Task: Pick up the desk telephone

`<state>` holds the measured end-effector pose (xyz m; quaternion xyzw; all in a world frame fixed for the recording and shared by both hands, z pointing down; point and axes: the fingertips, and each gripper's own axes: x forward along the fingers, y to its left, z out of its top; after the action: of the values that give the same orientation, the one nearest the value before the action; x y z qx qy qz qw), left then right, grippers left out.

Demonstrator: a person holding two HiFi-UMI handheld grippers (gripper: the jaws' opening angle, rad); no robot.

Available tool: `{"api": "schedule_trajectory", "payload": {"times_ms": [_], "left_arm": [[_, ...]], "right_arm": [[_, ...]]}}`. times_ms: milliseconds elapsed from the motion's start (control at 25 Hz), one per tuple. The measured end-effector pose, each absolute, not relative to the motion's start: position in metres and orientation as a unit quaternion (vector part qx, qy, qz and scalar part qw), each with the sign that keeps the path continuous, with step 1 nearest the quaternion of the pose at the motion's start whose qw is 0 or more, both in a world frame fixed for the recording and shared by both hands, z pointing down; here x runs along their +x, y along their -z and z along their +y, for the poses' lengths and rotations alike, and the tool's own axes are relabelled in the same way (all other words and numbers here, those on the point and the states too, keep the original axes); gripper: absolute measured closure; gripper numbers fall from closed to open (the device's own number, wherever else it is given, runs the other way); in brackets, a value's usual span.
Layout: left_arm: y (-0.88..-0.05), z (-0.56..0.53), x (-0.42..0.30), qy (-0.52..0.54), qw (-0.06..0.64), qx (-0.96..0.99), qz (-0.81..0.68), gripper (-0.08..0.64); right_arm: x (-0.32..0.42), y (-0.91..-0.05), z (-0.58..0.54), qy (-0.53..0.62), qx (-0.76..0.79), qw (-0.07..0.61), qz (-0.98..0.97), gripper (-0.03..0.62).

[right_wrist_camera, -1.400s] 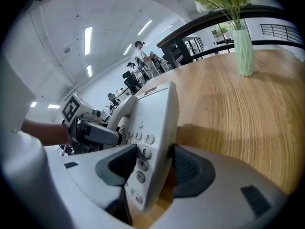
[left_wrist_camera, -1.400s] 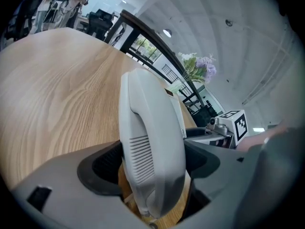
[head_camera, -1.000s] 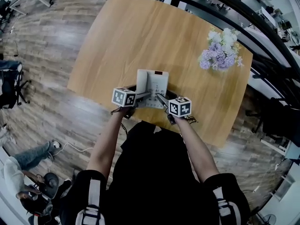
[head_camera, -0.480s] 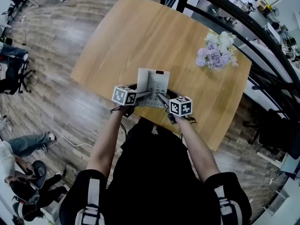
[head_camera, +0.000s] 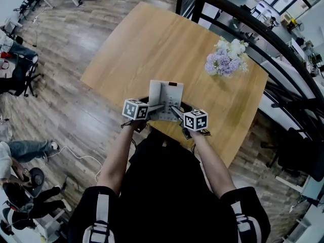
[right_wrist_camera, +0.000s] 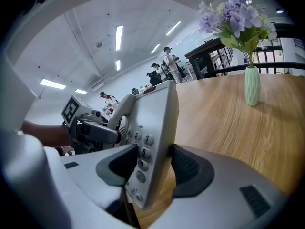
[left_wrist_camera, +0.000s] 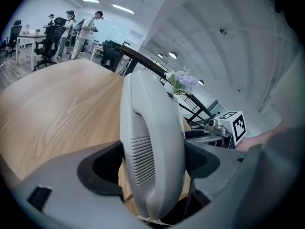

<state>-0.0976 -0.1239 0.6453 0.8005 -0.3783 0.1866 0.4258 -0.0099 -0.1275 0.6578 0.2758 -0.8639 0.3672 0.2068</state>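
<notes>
Telephone [head_camera: 169, 92] clamped by left gripper [head_camera: 158, 106] and right gripper [head_camera: 175, 111] — angled downward.

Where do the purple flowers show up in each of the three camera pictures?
Head view: the flowers stand upper right, on the table.
Left gripper view: flowers small, just right of centre, behind the desk telephone.
Right gripper view: flowers large, top right, in a pale green vase.
Shared landmark: the desk telephone, in every view.

Pale grey desk telephone [head_camera: 167, 92], handset [left_wrist_camera: 152, 142] cradled at left (keypad [right_wrist_camera: 142, 146] right), over table [head_camera: 152, 39] near edge
</notes>
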Motion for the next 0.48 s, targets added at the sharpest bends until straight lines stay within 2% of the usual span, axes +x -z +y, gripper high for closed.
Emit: {"api": "schedule_trajectory", "payload": {"times_ms": [480], "left_arm": [[-0.615,-0.108,-0.074,-0.160,0.399,0.797,-0.425,0.158]], "right_arm": [[0.013,-0.629,-0.119,-0.336,0.243,0.200,-0.888,0.356]]}}
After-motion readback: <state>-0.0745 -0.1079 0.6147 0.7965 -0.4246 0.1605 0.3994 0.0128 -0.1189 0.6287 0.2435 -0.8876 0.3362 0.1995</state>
